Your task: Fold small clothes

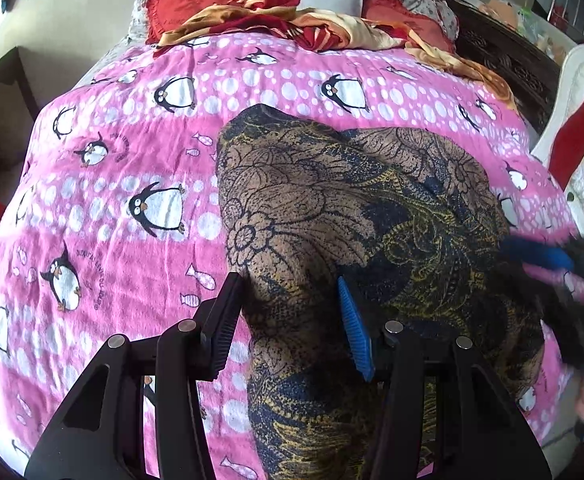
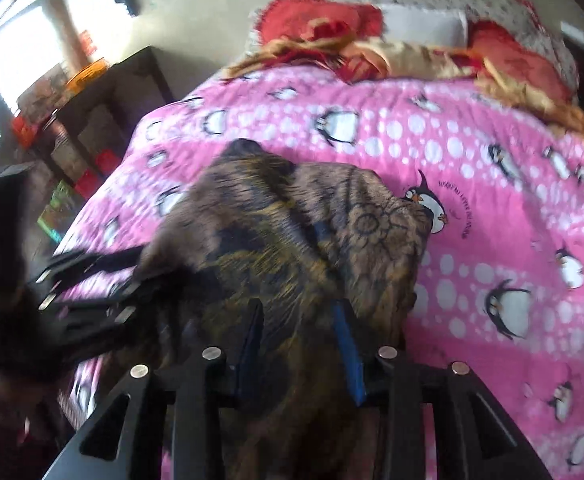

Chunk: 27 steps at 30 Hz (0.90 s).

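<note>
Brown floral garment is spread mid-blanket, toward its near edge. Left gripper and right gripper are held over it, jaws apart.

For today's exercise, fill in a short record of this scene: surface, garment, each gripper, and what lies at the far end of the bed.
surface: pink penguin blanket covering the bed
garment: brown and navy floral garment, bunched on the blanket
left gripper: jaws open, garment between the fingers
right gripper: jaws open, over the garment; view blurred
far end: red cushions and a red-gold cloth
</note>
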Tool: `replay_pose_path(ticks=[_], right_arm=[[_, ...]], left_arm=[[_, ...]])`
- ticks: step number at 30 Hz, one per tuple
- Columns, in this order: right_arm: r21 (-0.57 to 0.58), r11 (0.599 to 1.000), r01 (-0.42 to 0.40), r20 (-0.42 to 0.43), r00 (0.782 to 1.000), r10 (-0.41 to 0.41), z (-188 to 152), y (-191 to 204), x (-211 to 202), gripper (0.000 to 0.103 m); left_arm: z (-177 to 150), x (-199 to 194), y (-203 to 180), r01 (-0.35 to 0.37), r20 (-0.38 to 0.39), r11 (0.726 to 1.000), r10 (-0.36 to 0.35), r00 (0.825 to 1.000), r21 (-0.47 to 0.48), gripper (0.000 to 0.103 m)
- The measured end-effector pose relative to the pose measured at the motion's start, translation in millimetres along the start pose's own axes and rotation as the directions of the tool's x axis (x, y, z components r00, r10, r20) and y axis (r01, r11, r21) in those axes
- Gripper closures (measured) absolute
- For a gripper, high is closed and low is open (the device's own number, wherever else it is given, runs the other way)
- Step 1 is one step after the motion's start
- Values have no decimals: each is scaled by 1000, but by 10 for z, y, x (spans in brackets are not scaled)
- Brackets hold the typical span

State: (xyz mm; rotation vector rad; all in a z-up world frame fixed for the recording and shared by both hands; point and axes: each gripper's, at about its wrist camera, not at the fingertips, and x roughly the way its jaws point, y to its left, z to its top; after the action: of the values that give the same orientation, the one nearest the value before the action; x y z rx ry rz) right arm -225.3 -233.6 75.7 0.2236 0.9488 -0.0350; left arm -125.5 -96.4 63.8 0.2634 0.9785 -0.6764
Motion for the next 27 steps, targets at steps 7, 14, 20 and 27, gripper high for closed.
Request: replay_pose_path(ticks=[7, 14, 20, 27], right_arm=[[-68, 987, 145, -69, 986, -149, -582, 188, 68, 55], [3, 990, 139, 51, 989, -139, -571, 206, -385, 54], [86, 985, 152, 221, 961, -168, -353, 295, -846, 24], [74, 977, 198, 249, 945, -211, -228, 560, -908, 17]], left_arm=[[-65, -206, 2, -32, 47, 999, 33, 998, -16, 55], [-106, -548, 69, -56, 112, 997, 62, 992, -57, 55], [-137, -852, 43, -82, 163, 995, 90, 983, -53, 55], [-178, -1153, 31, -106, 240, 994, 112, 964, -40, 39]])
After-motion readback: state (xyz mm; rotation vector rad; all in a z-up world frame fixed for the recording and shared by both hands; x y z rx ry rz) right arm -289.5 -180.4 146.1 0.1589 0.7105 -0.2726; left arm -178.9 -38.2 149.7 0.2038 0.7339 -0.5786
